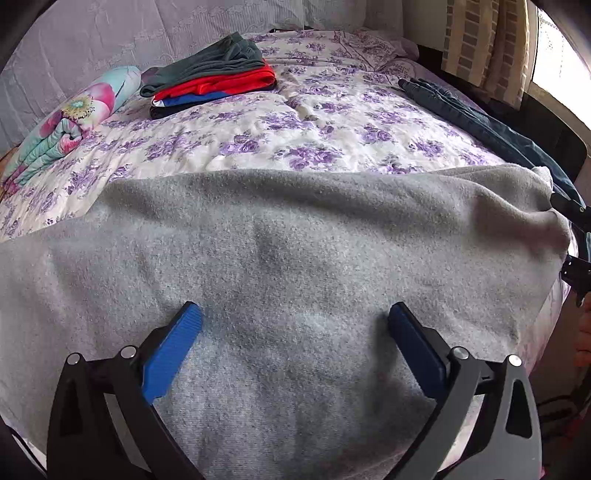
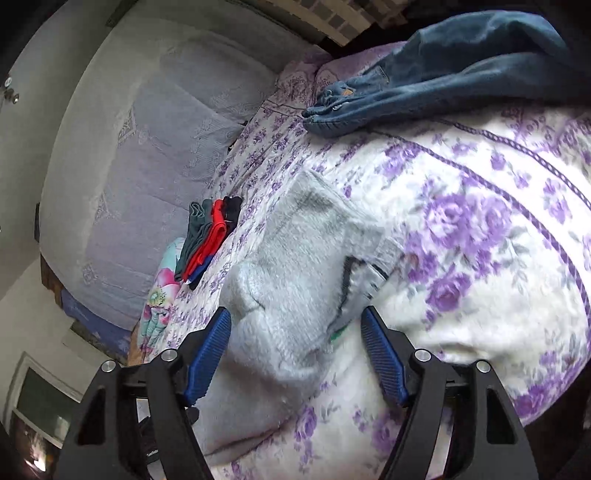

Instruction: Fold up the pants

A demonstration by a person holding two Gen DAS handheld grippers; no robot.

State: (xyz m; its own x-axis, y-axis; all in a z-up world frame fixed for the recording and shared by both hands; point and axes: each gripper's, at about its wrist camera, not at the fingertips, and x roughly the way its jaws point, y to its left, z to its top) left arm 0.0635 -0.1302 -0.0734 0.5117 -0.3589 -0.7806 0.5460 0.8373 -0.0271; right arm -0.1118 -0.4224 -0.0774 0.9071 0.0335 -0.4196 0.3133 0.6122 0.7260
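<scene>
Grey pants (image 1: pixel 295 258) lying spread on bed (image 1: pixel 295 140). Left gripper (image 1: pixel 295 317) and right gripper (image 2: pixel 295 325) hovering wide open, gripping nothing. Next: closing on fabric edge for fold.

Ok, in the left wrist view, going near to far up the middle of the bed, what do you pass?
Left tool, its fingers spread → grey pants lying across the bed → bare floral bedspread → stack of folded clothes, a little left of centre → pale headboard.
</scene>
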